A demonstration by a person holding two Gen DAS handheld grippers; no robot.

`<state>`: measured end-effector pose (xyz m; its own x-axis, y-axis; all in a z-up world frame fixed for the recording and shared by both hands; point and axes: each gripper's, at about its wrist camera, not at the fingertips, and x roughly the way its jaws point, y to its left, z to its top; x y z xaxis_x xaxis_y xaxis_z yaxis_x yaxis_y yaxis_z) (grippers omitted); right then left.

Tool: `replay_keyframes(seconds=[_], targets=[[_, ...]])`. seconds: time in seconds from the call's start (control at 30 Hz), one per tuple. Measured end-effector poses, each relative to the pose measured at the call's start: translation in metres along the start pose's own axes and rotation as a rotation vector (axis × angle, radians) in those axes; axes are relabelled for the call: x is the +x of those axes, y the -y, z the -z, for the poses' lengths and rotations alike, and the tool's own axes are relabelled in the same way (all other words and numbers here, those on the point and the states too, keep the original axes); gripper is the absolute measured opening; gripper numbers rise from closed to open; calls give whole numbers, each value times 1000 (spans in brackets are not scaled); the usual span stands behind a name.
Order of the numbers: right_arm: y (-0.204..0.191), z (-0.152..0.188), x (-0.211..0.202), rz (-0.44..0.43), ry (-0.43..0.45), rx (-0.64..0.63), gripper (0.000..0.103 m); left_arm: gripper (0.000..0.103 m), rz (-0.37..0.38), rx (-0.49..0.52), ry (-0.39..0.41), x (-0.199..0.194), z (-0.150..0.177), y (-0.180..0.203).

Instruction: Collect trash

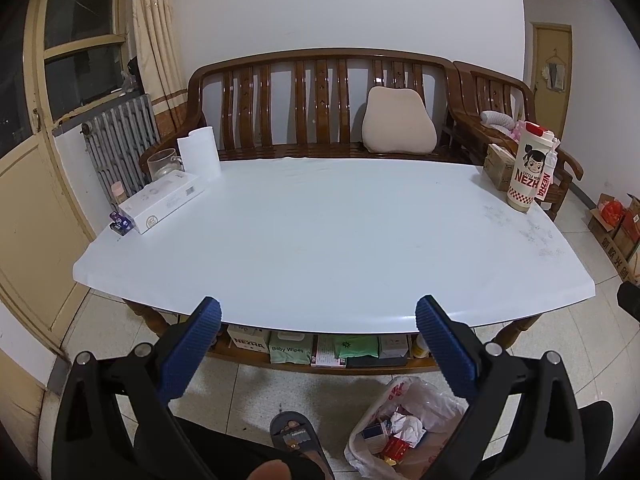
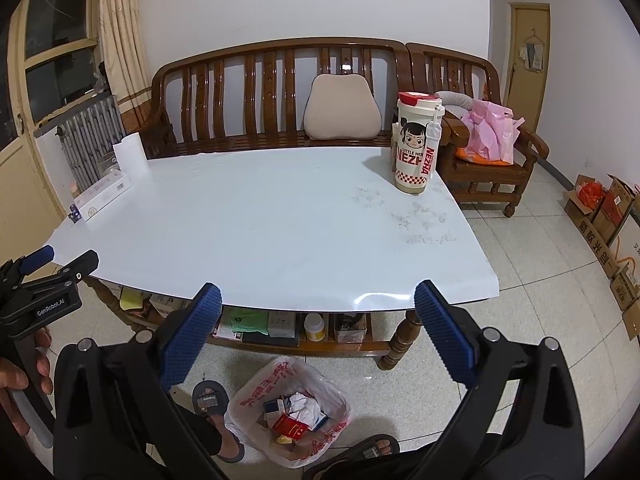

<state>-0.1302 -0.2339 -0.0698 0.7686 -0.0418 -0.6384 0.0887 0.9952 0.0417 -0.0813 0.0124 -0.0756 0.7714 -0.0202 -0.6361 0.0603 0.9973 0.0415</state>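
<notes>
Trash (image 2: 294,416) lies gathered in the plastic bag (image 2: 256,384) on the tiled floor (image 2: 520,360) between the person's feet, so collecting seems nearly done, with both the left tool (image 1: 316,320) and right tool (image 2: 318,308) spread wide and empty over a white counter (image 2: 260,220) bearing only a cup (image 2: 416,144), boxes and what may be a paper roll (image 1: 199,153) before a wooden bench (image 1: 320,92).

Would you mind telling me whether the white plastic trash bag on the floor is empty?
No, the white plastic trash bag already holds crumpled white paper and a red carton.
</notes>
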Motion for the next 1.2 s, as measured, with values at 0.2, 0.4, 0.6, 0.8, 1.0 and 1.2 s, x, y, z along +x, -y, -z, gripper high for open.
replay_keyframes(seconds=[0.2,0.4,0.6,0.8,1.0,1.2], targets=[[-1,-1,1,-2,-4,-3,95,95,-1,6,-5,1,1,3],[-2,0,3,-3,-5,0,95,95,3,10,-10,2,3,4],[-2,1,4,1,-5,0,95,95,3,10,-10,2,4,4],[-4,3,5,0,-9,-1,95,95,2,10,-11,2,4,5],[-5,4,5,-3,-10,4,95,95,4,9,-11,2,4,5],[-5,5,5,-2,-9,7,95,95,-2,-5,-10,2,7,6]])
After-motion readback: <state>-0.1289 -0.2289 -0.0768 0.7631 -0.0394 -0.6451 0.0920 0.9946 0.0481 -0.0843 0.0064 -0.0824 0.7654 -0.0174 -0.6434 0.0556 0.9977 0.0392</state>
